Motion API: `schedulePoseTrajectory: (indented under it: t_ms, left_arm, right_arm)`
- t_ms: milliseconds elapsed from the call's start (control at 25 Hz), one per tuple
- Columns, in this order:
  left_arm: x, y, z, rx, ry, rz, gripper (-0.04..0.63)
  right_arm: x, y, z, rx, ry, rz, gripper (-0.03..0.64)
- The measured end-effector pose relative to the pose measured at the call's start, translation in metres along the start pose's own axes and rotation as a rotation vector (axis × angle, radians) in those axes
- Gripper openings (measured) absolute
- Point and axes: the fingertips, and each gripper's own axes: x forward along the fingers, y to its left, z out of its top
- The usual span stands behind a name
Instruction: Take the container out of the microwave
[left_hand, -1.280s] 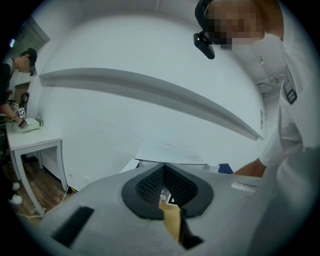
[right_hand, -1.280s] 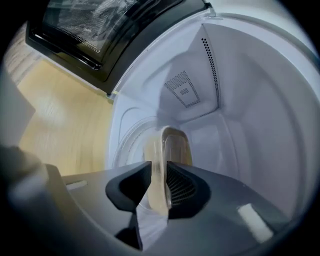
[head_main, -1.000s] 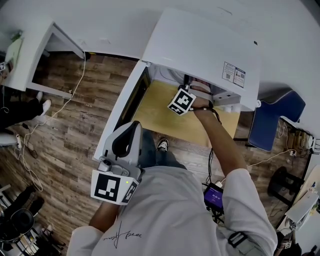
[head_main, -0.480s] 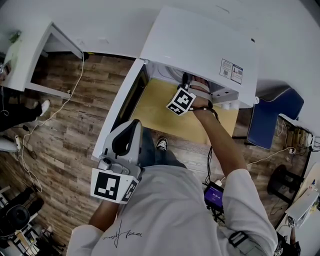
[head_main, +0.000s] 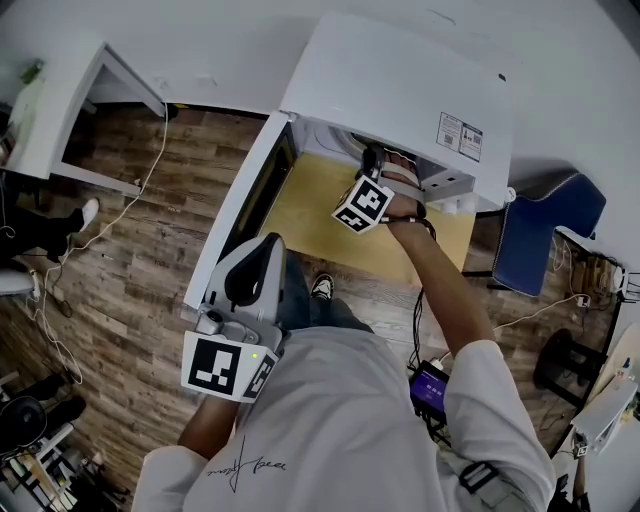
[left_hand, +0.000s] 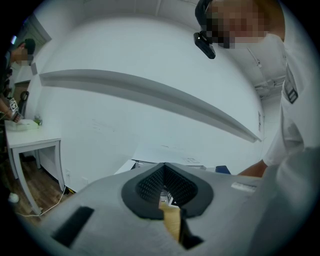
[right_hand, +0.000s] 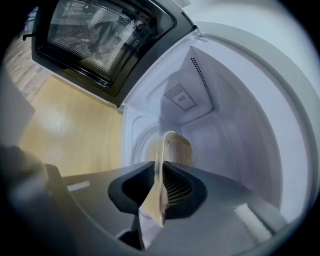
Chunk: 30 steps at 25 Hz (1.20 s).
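The right gripper (right_hand: 161, 175), jaws pinching the pale container's (right_hand: 172, 147) rim, has edged slightly back from the microwave's (head_main: 400, 90) mouth, with the container still inside the cavity, so the withdrawal looks barely begun, I'd say, while the left gripper (left_hand: 164, 187) hangs back, pressed together, empty.

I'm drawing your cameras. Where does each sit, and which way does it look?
Head view: on the head, looking down at microwave, right arm, left gripper, right gripper.
Left gripper view: on it, facing a white wall; shut jaws, shirt.
Right gripper view: into the microwave; jaws clamp the container.
Shared: microwave door in head and right gripper views.
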Motion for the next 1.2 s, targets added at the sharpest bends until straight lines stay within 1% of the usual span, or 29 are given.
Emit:
schedulePoseTrajectory:
  t_ms: [440, 840, 1080, 1200]
  left_arm:
    - [-0.005, -0.012, 0.000, 0.000, -0.014, -0.016, 0.000]
    - [-0.015, -0.018, 0.000, 0.007, -0.027, -0.022, -0.002]
    - [-0.017, -0.020, 0.000, -0.013, -0.040, -0.026, -0.002]
    - [-0.019, -0.022, -0.001, -0.008, -0.040, -0.026, -0.002]
  right_arm:
    - [-0.025, 0.001, -0.004, 0.030, -0.026, 0.016, 0.063]
    - [-0.054, 0.005, -0.004, 0.082, -0.054, 0.044, 0.063]
    - [-0.068, 0.006, -0.005, 0.117, -0.067, 0.054, 0.063]
    - [-0.077, 0.006, -0.005, 0.143, -0.078, 0.065, 0.063]
